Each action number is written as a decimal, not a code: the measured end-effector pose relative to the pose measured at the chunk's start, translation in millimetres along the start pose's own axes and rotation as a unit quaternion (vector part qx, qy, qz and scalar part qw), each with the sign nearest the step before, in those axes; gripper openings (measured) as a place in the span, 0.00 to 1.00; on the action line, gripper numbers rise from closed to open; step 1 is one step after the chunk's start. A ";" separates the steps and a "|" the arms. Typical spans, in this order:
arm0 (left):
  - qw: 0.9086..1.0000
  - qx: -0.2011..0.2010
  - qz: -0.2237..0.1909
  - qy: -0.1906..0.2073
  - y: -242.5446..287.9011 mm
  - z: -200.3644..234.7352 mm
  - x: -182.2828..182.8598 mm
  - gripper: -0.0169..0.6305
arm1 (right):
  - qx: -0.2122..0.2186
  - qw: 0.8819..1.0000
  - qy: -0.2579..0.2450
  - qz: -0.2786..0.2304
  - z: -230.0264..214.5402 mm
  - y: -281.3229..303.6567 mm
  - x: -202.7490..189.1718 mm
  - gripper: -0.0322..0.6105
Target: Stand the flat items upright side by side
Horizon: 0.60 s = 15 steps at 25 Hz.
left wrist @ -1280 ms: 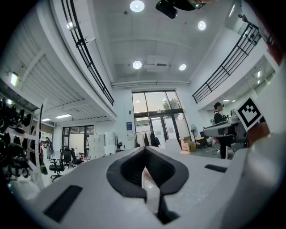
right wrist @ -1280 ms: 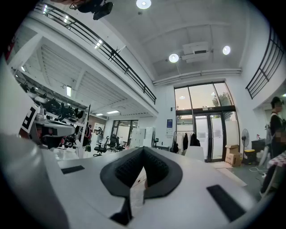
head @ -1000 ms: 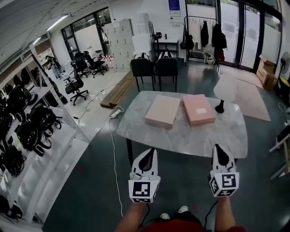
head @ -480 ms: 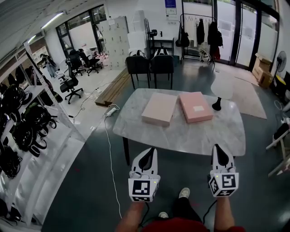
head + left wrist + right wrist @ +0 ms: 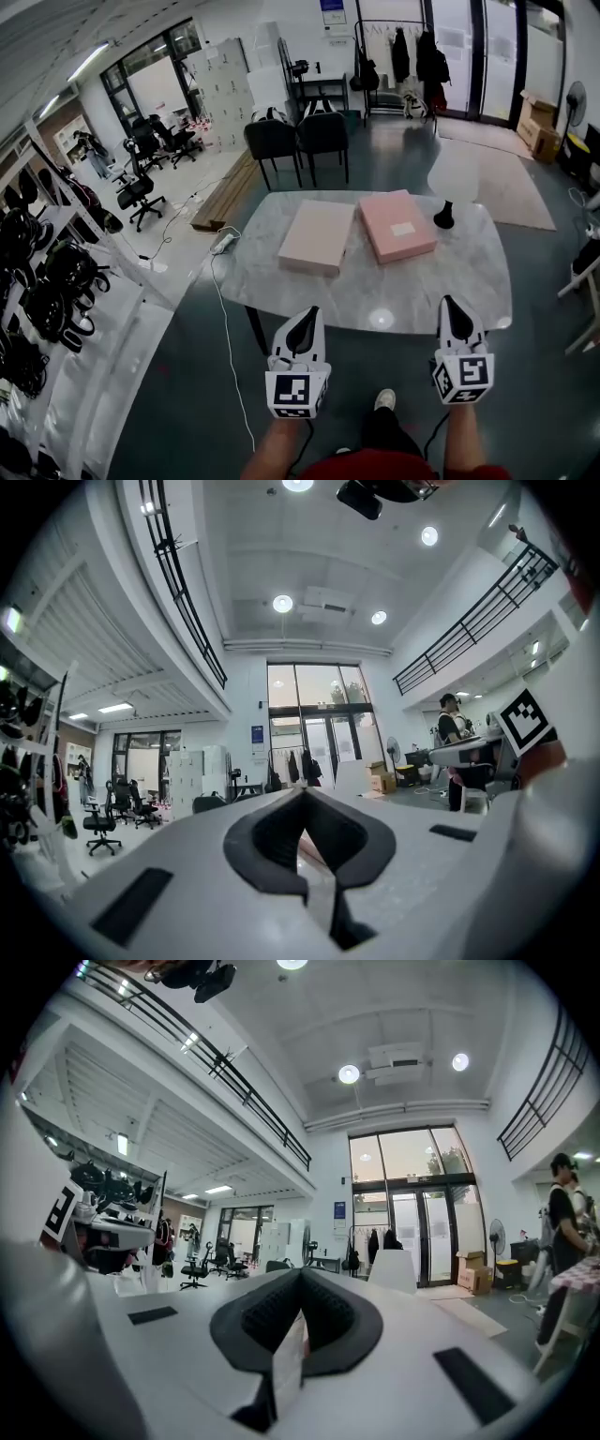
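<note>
Marble table (image 5: 412,281), pale box (image 5: 317,236) and pink box (image 5: 397,225) flat, closed, left gripper (image 5: 305,317), right gripper (image 5: 457,307), fingers together.

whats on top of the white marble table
A pale pink flat box, a darker pink flat box and a small black object. Anything beneath the boxes is covered.

My head camera looks steeply down over the left gripper (image 5: 309,317) and right gripper (image 5: 454,307) toward the marble table (image 5: 412,281) just ahead. Each gripper view sits close behind its own jaws, facing level; all three share the coat rack (image 5: 401,49).
</note>
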<state>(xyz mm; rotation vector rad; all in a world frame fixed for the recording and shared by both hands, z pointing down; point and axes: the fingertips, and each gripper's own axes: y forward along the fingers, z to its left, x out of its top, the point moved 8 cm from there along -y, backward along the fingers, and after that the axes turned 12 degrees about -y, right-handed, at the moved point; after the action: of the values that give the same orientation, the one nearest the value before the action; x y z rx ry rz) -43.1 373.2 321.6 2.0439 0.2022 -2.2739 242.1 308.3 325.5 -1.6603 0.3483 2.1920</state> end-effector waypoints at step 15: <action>1.000 0.000 0.025 0.000 206.0 -27.3 -18.0 0.03 | -0.005 1.000 0.013 0.027 -125.1 146.9 -55.1 0.05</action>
<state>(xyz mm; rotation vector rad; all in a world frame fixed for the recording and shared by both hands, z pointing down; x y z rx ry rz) 15.7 173.2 327.2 2.0250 0.1495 -2.2447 300.8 117.0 340.3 -1.7040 0.3941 2.2152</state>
